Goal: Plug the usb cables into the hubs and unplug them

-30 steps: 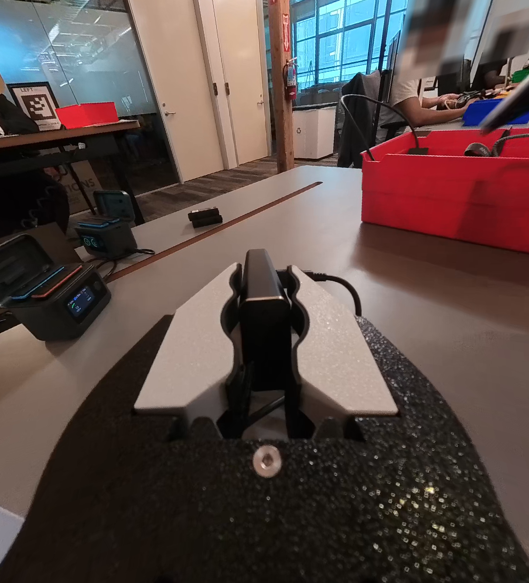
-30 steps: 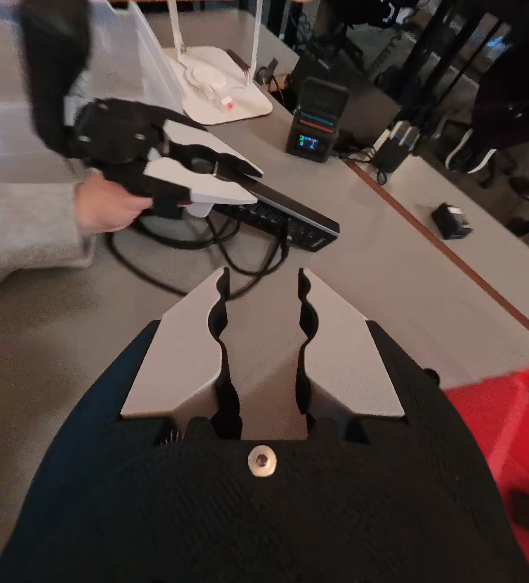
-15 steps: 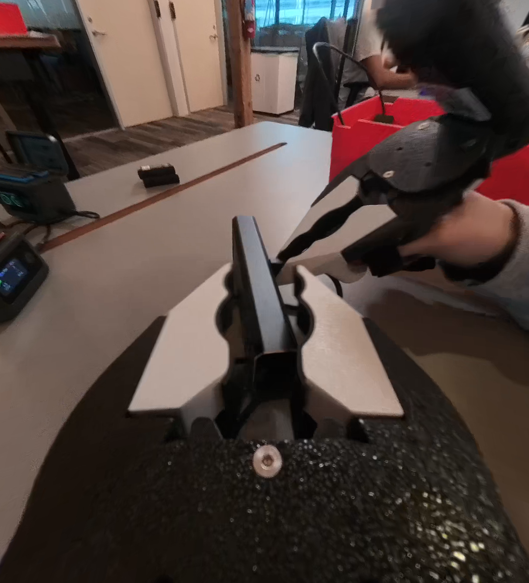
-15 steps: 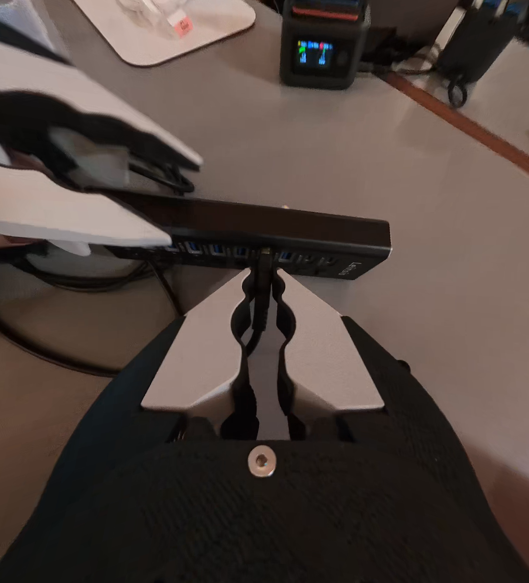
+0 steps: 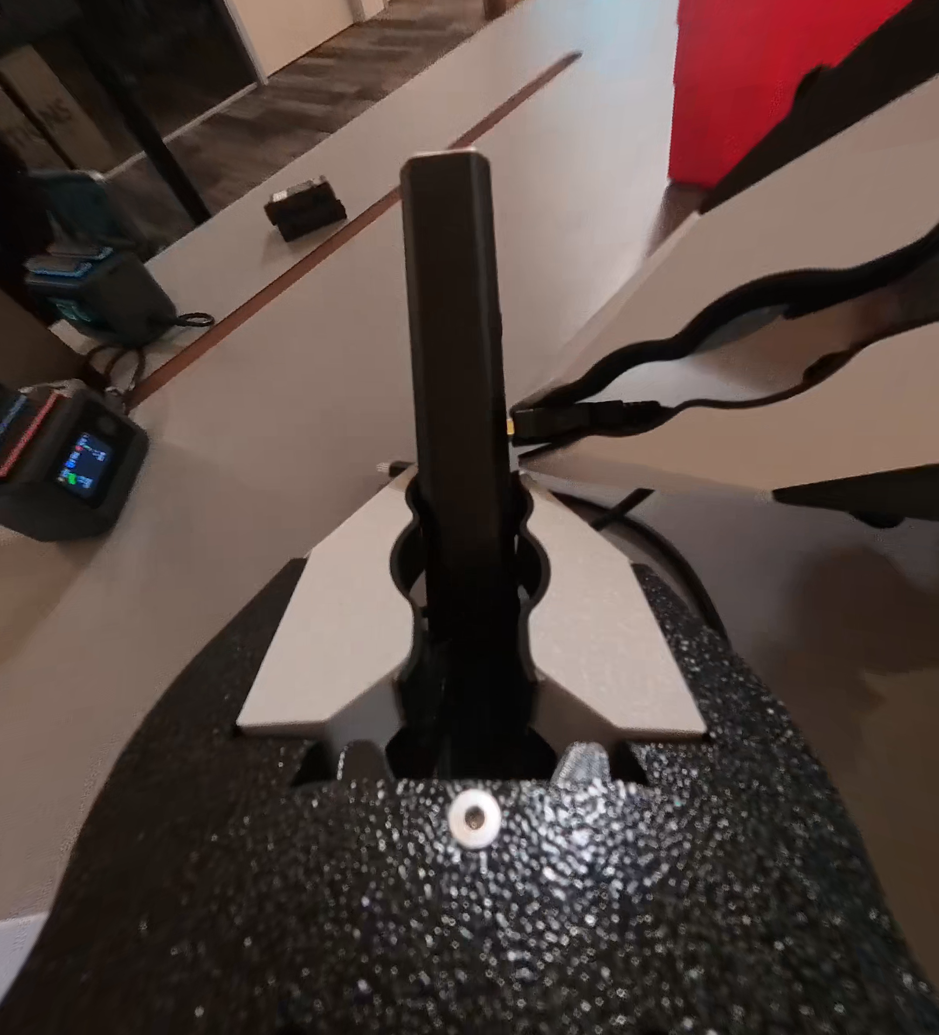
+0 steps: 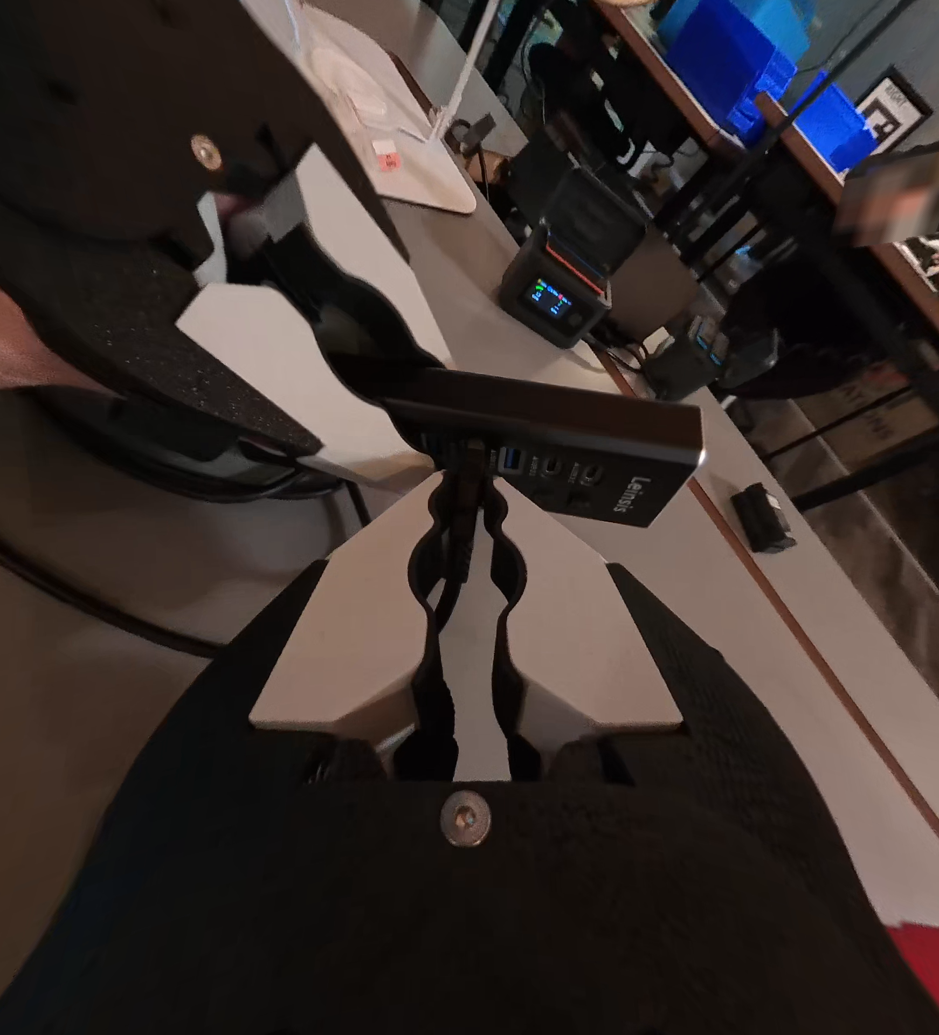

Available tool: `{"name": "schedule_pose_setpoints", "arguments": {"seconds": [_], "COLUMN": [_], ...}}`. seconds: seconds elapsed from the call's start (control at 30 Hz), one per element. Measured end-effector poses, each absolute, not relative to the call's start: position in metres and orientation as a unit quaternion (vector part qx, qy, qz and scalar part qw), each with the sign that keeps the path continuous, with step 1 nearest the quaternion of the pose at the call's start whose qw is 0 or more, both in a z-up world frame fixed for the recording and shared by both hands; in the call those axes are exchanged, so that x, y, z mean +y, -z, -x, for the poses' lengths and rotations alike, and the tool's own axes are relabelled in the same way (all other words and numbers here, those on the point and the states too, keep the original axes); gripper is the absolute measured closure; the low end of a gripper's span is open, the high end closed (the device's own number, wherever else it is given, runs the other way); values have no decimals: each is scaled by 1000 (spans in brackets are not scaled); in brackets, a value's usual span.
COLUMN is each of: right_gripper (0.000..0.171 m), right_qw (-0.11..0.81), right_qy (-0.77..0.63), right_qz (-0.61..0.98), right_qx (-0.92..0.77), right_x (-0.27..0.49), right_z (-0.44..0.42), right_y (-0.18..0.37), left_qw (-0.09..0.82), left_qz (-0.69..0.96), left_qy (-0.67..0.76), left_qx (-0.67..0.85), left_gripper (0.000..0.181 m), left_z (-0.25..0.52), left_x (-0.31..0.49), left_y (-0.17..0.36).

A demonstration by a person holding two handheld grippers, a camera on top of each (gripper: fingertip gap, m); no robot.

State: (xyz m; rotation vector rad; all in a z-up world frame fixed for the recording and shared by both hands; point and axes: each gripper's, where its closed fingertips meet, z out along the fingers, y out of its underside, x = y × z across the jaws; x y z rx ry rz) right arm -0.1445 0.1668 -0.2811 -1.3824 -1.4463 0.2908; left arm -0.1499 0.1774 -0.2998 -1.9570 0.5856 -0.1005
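Observation:
My left gripper [image 5: 464,481] is shut on a long black USB hub [image 5: 450,336], which sticks out forward between its fingers. My right gripper [image 6: 464,481] is shut on a black USB cable plug [image 6: 468,476] at the hub's port side [image 6: 540,414]. In the left wrist view the right gripper [image 5: 523,431] comes in from the right, and the plug [image 5: 557,423] has its metal tip at the hub's right side. I cannot tell how deep the plug sits. The left gripper [image 6: 366,364] shows at the left of the right wrist view, holding the hub's other end.
Two dark charger boxes with lit screens [image 5: 64,459] [image 6: 557,291] stand at the table's far side. A small black block [image 5: 305,207] lies beyond a brown seam. A red bin [image 5: 736,84] is to the right. A white lamp base [image 6: 400,168] and black cables [image 6: 120,616] lie near the hub. Only a small space, under 4 cm, lies between the two pairs of fingers.
My right gripper went from open to the hub and shut on the plug. Both grippers have come closer together, and the hub now points more steeply forward in the left gripper.

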Motion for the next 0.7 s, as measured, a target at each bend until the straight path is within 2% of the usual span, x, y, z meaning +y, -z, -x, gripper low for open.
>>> {"name": "schedule_pose_setpoints", "arguments": {"seconds": [0.07,0.17,0.23,0.27,0.37,0.4,0.5,0.63,0.7], "right_gripper": [163,164,164,164,162,163,164,164,164], "right_qw": [534,576,585,583,551,557,598,603,595], "right_qy": [-121,10,37,22,-139,-122,66,71,-19], "right_qz": [581,545,533,533,581,581,531,534,563], "right_qx": [-601,-609,-611,-612,-583,-581,-596,-588,-574], "right_x": [169,173,170,168,165,167,170,165,163], "right_z": [144,139,138,138,135,132,124,122,121], "right_y": [278,272,268,268,265,263,259,258,257], "left_qw": [531,541,543,545,545,546,551,551,549], "left_qz": [814,809,806,805,802,802,798,795,794], "left_qy": [65,74,94,95,111,106,126,134,141], "left_qx": [225,216,214,215,217,218,212,217,219], "left_gripper": [155,156,156,156,156,156,156,156,156], "left_z": [148,145,144,144,138,135,129,127,124], "left_x": [180,185,183,182,179,182,186,182,180], "left_y": [297,293,291,291,288,286,283,282,282]}}
